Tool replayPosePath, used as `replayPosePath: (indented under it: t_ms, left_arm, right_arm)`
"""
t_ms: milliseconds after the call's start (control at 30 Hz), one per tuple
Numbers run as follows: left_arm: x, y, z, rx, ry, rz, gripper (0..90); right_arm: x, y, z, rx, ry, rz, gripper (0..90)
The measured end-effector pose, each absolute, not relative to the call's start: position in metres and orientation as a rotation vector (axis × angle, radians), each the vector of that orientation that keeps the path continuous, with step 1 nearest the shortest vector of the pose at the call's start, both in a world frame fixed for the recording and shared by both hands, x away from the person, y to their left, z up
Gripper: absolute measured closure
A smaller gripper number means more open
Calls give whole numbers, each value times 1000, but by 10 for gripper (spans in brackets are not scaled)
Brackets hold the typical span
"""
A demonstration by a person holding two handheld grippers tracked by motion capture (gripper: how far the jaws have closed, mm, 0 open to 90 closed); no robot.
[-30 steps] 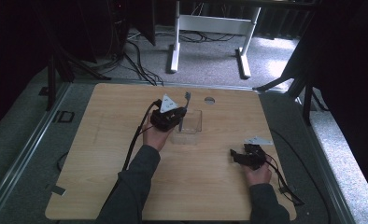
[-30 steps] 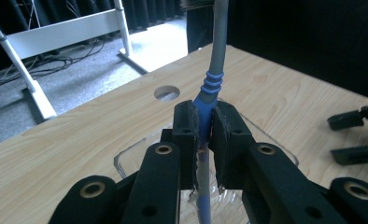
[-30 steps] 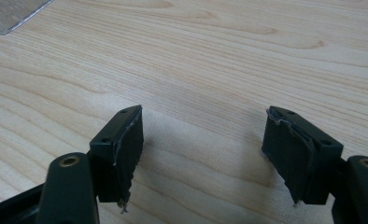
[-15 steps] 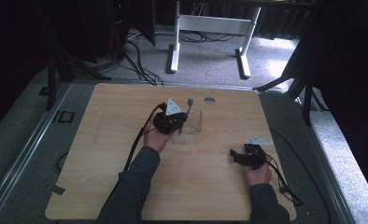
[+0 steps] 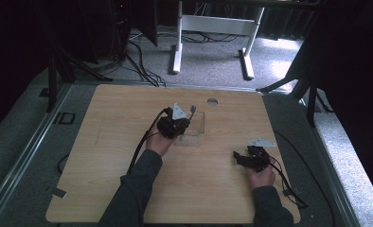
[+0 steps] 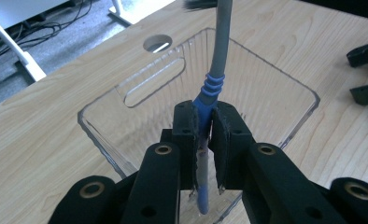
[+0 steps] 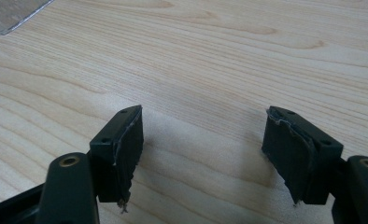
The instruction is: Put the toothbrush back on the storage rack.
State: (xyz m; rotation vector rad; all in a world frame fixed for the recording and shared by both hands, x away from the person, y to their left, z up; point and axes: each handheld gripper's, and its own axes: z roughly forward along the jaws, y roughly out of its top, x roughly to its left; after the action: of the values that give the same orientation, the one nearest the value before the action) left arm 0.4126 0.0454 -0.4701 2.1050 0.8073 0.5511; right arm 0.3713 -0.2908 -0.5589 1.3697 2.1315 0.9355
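The left tongs are clenched on a slim brush with a blue ribbed grip and grey shaft, pinching it at the blue part between their black pads. The brush stands nearly upright, with its dark bristle end at the top of the left gripper view and its lower end reaching down inside a clear plastic rectangular bin with a slotted handle cut-out. In the high view this bin sits near the middle of the light wooden desk, just right of the left tongs, with a round hole in the desk beyond it on the far side. The right tongs are released, jaws wide apart with bare wood between them, low over the desk at its near right, well apart from the bin.
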Motion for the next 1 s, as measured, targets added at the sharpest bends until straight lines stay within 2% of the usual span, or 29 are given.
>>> replayPosePath:
  t_ms: [200,333,567,1000]
  left_arm:
    - [413,45,-472,2128,793,513,793]
    - [409,46,-471,2091,781,522,665]
    - [405,53,-465,2032,790,545,563]
    - [402,79,-453,1935,875,517,491]
  right_arm:
    - [371,-291,-559,1370,2131,935,285]
    - [371,-291,-559,1370,2132,935,285]
    - [371,-291,-559,1369,2132,935,285]
    - [371,-291,-559,1367,2132,935,285]
